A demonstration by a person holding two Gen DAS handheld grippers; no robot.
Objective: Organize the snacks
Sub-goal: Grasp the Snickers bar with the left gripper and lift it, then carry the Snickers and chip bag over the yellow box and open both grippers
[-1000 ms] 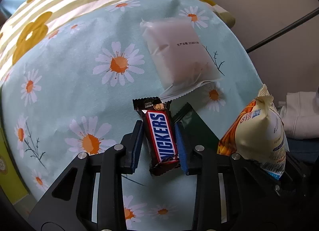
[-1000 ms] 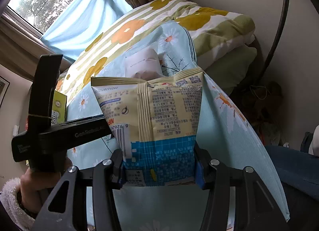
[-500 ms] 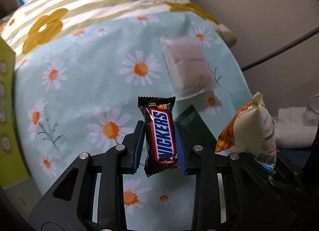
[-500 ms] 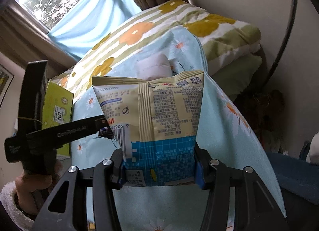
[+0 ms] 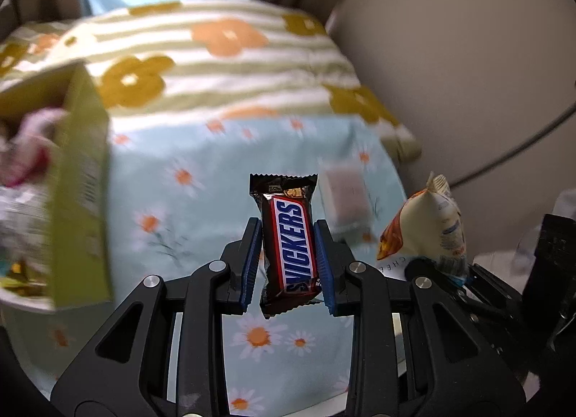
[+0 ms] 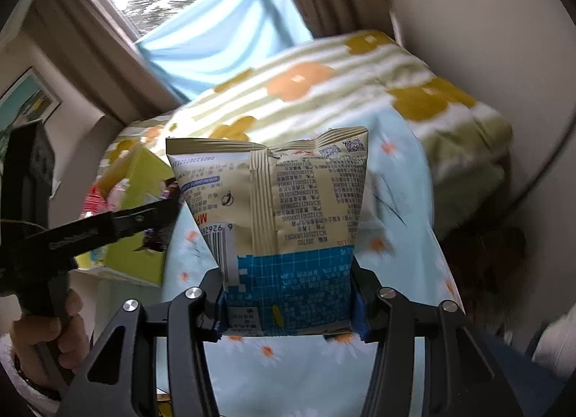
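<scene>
Snickers bar (image 5: 291,241) sits upright, pinched between the blue pads of the left gripper (image 5: 288,261), held above the daisy cloth (image 5: 172,208). Right gripper (image 6: 288,303) clamps a cream-and-blue snack bag (image 6: 277,222) by its lower end — also lifted. A green box (image 5: 81,193) of snacks stands at the cloth's left edge; a pale packet (image 5: 343,201) lies near its right edge.

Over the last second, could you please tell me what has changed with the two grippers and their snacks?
Both grippers have lifted away from the daisy cloth, and the green box has come into view at the left. The left gripper stays shut on the Snickers bar, the right gripper on the snack bag. The pale packet still lies on the cloth.
</scene>
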